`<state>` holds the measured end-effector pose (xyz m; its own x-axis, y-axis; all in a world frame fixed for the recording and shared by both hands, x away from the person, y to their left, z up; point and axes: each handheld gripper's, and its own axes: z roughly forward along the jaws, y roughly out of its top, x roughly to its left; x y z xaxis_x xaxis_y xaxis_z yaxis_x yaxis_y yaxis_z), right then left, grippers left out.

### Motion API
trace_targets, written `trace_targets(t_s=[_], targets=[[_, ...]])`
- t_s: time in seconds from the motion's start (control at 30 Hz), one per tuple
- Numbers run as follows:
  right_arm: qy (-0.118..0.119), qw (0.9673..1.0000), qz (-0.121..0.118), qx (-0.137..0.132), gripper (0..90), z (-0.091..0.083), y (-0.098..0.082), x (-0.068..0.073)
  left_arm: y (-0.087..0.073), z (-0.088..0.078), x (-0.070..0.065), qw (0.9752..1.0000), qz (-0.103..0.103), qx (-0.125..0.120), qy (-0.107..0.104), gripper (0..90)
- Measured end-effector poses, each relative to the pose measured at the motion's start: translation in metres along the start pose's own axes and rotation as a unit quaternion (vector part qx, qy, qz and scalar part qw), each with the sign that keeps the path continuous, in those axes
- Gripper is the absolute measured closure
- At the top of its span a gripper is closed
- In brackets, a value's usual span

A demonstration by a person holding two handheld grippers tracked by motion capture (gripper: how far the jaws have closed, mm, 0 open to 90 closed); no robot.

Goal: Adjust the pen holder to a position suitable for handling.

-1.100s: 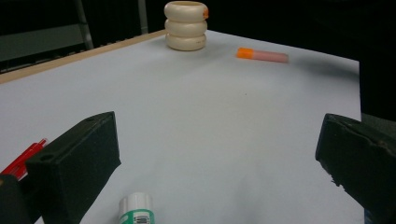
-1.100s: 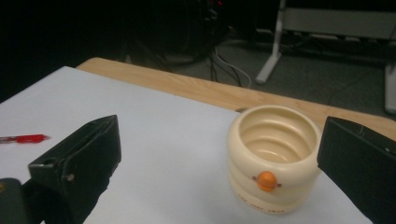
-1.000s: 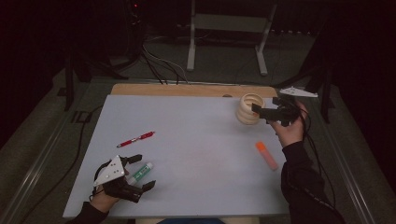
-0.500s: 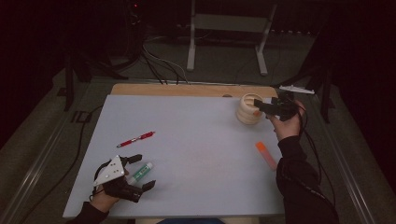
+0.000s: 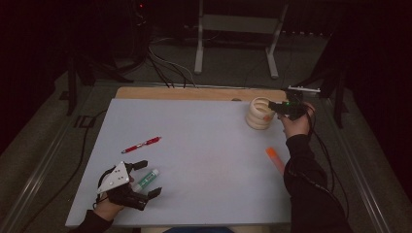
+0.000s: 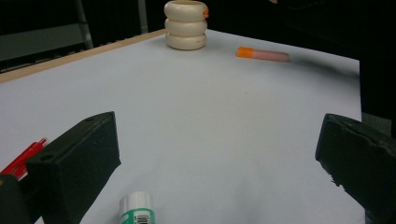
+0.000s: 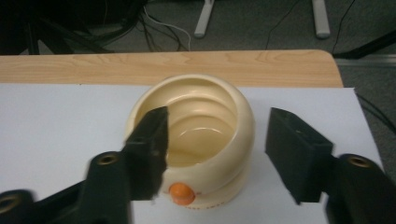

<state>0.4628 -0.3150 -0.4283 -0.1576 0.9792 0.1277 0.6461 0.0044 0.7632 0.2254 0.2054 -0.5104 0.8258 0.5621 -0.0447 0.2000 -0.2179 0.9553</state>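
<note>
Right gripper (image 7: 215,158) hovers over a cream ribbed holder (image 7: 205,121) at the table's (image 5: 204,145) far right, jaws half open, just closing, gripping nothing. Left gripper (image 6: 219,158) rests wide open, a glue stick (image 6: 137,210) between its jaws.

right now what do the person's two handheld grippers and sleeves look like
Both are black handheld tools. The left gripper carries a grey three-cornered plate on top, and its jaws end in thick, blocky black pads. The right gripper shows a small green light on its body, with a black cable trailing back along the forearm. The person wears dark long sleeves.
</note>
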Motion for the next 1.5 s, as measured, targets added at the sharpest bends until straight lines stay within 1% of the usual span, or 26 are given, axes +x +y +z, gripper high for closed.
trace_targets(t_s=[0.03,0.07,0.17,0.27,0.3,0.37,0.43,0.5,0.63,0.67,0.7,0.73,0.83,0.93,0.97,1.07,1.37,1.4,1.5], targets=[[0.0,1.0,0.0,0.0,41.0,0.0,0.0,0.0,0.0,0.0,0.0,1.0,0.0,0.0,0.0,0.3],[-0.006,1.0,0.001,0.001,43.1,0.002,0.001,0.0,0.0,0.0,0.0,1.0,0.001,0.001,0.0,0.3],[-0.011,0.9999,0.003,0.012,45.6,0.01,0.003,-0.002,0.0,0.0,0.001,1.0,-0.001,0.0,0.0,0.3],[-0.015,0.9996,0.012,0.022,47.6,0.017,0.005,-0.004,-0.001,0.0,0.001,1.0,-0.001,0.002,0.0,0.3],[-0.012,0.9995,0.016,0.026,48.0,0.019,0.005,-0.005,-0.001,0.0,0.001,1.0,0.0,0.003,0.0,0.3],[-0.015,0.9993,0.016,0.029,49.5,0.022,0.004,-0.006,-0.001,0.0,0.001,1.0,-0.001,0.002,-0.001,0.3],[-0.026,0.9989,0.012,0.036,52.2,0.029,0.003,-0.008,0.0,0.0,0.0,1.0,0.0,0.001,-0.001,0.3],[-0.028,0.9986,0.016,0.041,55.8,0.034,0.003,-0.009,0.0,0.0,0.0,1.0,0.0,0.001,-0.001,0.3],[-0.028,0.9982,0.019,0.05,58.4,0.039,0.002,-0.007,0.0,0.0,0.0,1.0,-0.001,0.002,-0.001,0.3],[-0.033,0.9979,0.018,0.052,59.7,0.04,0.002,-0.007,0.0,0.0,0.0,1.0,0.0,0.002,0.0,0.3],[-0.042,0.9972,0.023,0.057,62.8,0.043,0.002,-0.007,0.0,0.0,0.0,1.0,0.0,0.002,-0.001,0.3],[-0.042,0.9972,0.023,0.057,62.8,0.043,0.002,-0.007,0.0,0.0,0.0,1.0,0.0,0.002,-0.001,0.3],[-0.053,0.996,0.032,0.064,68.4,0.047,0.003,-0.007,0.0,0.0,0.0,1.0,0.0,0.002,-0.001,0.3],[-0.058,0.9956,0.034,0.066,72.8,0.046,0.005,-0.007,0.0,0.001,0.0,1.0,0.0,0.003,-0.001,0.3],[-0.067,0.9948,0.024,0.072,74.6,0.046,0.006,-0.005,0.0,0.0,0.0,1.0,0.001,0.002,0.0,0.3],[-0.072,0.9948,0.02,0.07,75.4,0.045,0.005,-0.003,0.0,0.001,0.0,1.0,0.001,0.002,0.0,0.3],[-0.062,0.9957,0.006,0.068,76.9,0.032,0.006,0.006,0.0,0.001,-0.001,1.0,0.003,0.004,-0.002,0.3],[-0.057,0.9961,0.003,0.068,76.9,0.026,0.007,0.011,0.0,0.001,-0.001,1.0,0.003,0.004,-0.002,0.3],[-0.051,0.9963,0.001,0.069,76.8,0.023,0.006,0.015,0.0,0.001,-0.001,1.0,0.004,0.004,-0.003,0.3]])
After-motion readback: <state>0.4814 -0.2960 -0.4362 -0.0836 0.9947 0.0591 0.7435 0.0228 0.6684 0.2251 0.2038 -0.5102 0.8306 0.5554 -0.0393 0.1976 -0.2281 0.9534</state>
